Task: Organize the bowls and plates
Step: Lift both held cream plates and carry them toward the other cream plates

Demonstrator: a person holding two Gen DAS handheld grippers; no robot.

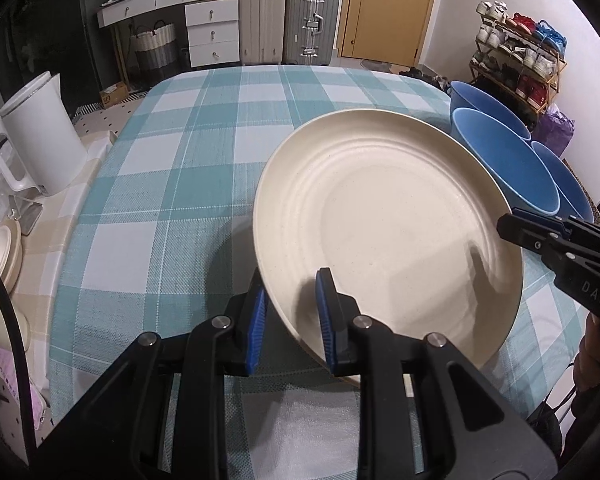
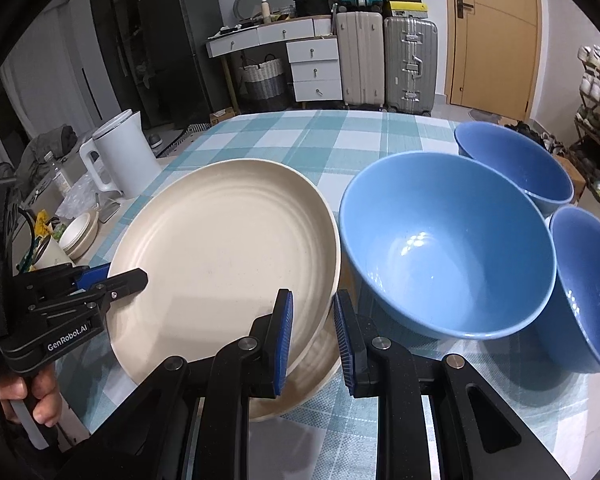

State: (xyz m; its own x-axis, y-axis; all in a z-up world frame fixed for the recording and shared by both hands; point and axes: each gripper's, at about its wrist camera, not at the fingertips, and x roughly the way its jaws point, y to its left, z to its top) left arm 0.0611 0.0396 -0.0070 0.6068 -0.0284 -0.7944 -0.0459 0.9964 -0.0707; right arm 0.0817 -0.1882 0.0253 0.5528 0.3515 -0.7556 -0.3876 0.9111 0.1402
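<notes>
- Left gripper (image 1: 290, 312) clamped on near rim of cream plate (image 1: 384, 216), held tilted over a second plate (image 2: 320, 364) on checked desk (image 1: 172, 168).
- Right gripper (image 2: 312, 336) apart, straddling the plate's right rim.
- Three blue bowls (image 2: 448, 248) crowd just right; white kettle (image 1: 40, 144) well left.

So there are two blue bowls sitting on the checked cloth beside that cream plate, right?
Not quite: there are three blue bowls, not two. The right wrist view shows all three on the checked cloth, beside the cream plate.
</notes>
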